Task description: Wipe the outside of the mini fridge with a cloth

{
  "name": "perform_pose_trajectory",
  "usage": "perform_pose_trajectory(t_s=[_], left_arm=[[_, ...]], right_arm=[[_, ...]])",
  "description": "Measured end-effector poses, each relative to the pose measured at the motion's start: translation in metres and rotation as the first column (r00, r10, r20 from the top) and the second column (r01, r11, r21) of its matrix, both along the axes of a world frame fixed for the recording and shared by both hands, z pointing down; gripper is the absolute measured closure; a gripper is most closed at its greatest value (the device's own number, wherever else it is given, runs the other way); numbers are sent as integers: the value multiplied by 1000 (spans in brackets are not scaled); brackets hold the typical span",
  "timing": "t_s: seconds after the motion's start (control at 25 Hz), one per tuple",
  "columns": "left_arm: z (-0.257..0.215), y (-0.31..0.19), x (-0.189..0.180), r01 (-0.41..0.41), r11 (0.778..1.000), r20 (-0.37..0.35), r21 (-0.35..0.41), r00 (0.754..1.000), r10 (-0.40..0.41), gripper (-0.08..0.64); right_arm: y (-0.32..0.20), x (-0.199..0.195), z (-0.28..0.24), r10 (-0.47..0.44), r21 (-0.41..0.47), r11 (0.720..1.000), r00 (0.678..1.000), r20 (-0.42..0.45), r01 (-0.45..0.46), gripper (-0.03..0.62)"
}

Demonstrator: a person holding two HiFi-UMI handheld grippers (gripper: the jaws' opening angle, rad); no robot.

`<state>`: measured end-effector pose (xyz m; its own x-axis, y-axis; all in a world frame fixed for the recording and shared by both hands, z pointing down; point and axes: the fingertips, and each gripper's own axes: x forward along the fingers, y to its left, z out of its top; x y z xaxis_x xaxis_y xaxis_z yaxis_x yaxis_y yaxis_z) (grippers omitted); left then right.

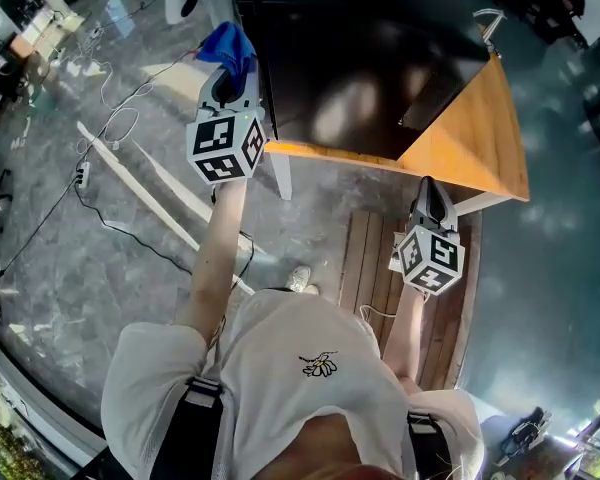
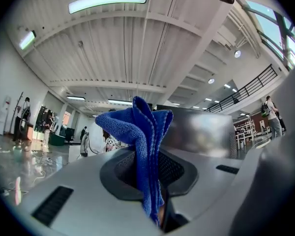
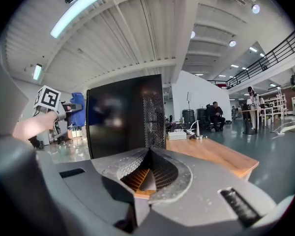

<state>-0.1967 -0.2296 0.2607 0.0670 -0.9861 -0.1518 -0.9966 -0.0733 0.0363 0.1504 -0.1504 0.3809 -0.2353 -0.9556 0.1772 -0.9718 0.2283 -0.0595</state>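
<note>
Black mini fridge (image 1: 370,58) stands on a light wooden worktop (image 1: 475,143). Left claw (image 1: 228,76), at the fridge's left edge, pinches a crumpled blue cloth (image 1: 230,43). Right claw (image 1: 432,193) is pressed together and empty, low and right of the fridge.

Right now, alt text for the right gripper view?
A black mini fridge stands on a wooden table straight ahead of the right gripper, whose jaws are together and empty. At far left, the left gripper holds a blue cloth up beside the fridge.
</note>
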Motion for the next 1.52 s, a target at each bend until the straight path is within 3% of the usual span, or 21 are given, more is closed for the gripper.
perform_pose_trajectory(t_s=[0.32,0.68,1.0,1.52], left_arm=[[0,-14,16,-32,999,7,-16,999,32,505],[-4,-16,82,-166,986,3,-12,986,166,505],[-13,-21,184,-357,934,25,-7,934,357,505],[-16,-31,290,-548,836,9,-22,836,548,505]], right_arm=[[1,4,0,8,-6,1000,1000,-9,-8,583],[1,1,-1,13,-3,1000,1000,-11,-13,583],[11,13,-1,54,-4,999,999,0,-54,583],[18,52,4,162,-20,987,987,5,-162,583]])
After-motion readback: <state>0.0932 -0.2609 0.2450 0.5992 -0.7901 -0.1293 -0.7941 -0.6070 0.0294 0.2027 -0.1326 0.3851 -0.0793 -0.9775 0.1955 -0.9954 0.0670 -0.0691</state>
